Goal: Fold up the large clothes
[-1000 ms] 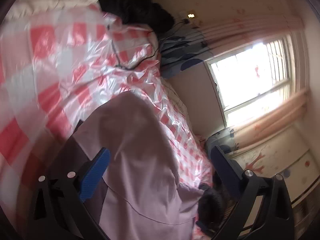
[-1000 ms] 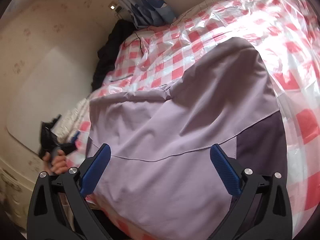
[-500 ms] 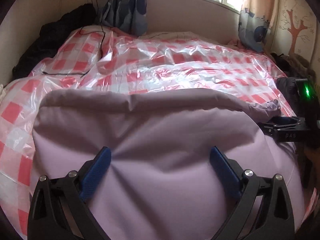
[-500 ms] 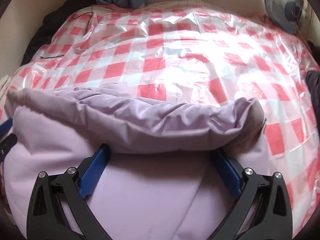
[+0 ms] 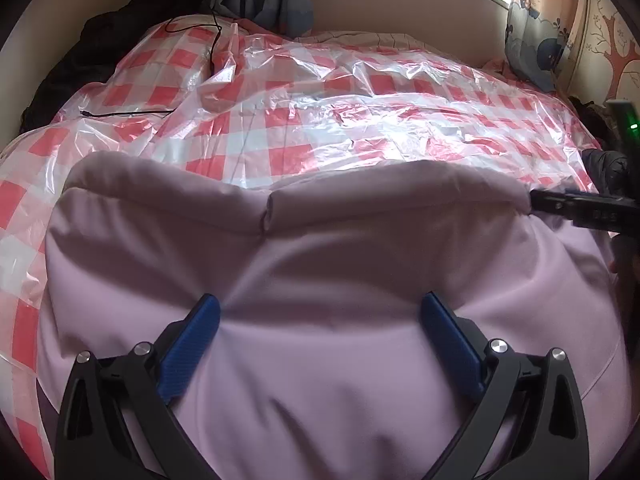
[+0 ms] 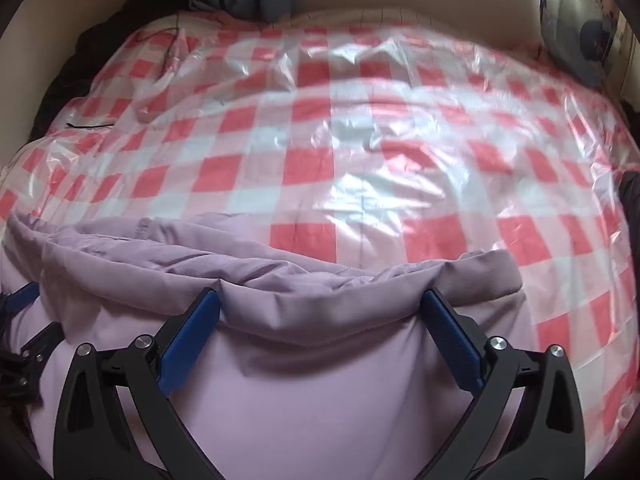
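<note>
I am holding my left gripper [image 5: 320, 320] low over the near left part of the lilac padded jacket [image 5: 340, 360], its jaws spread wide with cloth running between and under the blue pads [image 5: 192, 344], pinching nothing (the fabric puckers toward the left pad, but I cannot tell whether it is pressing down). The jacket is lying on the bed, on the crinkly red-and-white checked plastic sheet [image 5: 360, 120], at the edge nearest me. Its long axis is running left to right across both views, and its far rolled edge [image 5: 360, 188] is lying ahead of my jaws, beyond the pads of the left gripper.

Moving right, my right gripper [image 6: 320, 320] is also spread wide, and here the rolled edge is sitting right between its pads, so this hand is the nearer one to that edge. In the left view its black tip seems to be meeting the edge's right end, though I cannot tell whether it is gripping. I judge the coming fold depends on both jaws taking that one edge, so the left needs to reach forward.
</note>
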`<action>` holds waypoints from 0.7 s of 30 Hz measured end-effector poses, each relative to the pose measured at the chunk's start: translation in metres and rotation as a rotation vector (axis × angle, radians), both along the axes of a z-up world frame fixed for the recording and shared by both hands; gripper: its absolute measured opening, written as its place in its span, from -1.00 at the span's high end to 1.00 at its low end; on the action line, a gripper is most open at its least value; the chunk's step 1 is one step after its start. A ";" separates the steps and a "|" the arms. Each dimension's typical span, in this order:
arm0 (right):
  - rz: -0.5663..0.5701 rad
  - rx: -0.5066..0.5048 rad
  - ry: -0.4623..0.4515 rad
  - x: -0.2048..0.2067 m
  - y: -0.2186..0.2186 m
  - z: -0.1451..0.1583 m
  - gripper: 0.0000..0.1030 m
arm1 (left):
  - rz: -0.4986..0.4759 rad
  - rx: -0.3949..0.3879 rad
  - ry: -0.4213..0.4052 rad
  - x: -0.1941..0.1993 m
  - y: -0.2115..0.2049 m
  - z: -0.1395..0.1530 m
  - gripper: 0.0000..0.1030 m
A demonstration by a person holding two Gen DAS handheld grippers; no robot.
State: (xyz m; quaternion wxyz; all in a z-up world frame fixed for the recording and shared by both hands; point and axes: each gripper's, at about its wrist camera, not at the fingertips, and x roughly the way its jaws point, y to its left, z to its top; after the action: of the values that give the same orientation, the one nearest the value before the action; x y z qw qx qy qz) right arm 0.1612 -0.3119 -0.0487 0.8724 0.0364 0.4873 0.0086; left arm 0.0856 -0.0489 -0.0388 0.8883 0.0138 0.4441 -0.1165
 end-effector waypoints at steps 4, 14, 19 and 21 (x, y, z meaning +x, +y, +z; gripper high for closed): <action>-0.046 0.125 0.013 0.011 -0.022 -0.028 -0.89 | -0.005 -0.024 -0.003 0.000 0.001 0.002 -0.86; 0.068 0.115 -0.245 -0.022 0.031 0.042 -0.89 | -0.003 0.008 -0.010 -0.002 -0.002 -0.001 -0.86; 0.175 -0.064 -0.021 0.018 0.089 -0.015 -0.89 | -0.009 -0.006 -0.020 -0.003 0.000 0.001 -0.86; 0.164 -0.050 -0.019 0.021 0.089 -0.028 -0.89 | -0.017 -0.004 -0.033 -0.004 -0.002 0.006 -0.86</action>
State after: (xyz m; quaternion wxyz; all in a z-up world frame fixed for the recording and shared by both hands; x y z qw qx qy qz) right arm 0.1822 -0.2225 -0.0769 0.8740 -0.0258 0.4805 0.0682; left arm 0.0814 -0.0506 -0.0330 0.8945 0.0175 0.4289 -0.1249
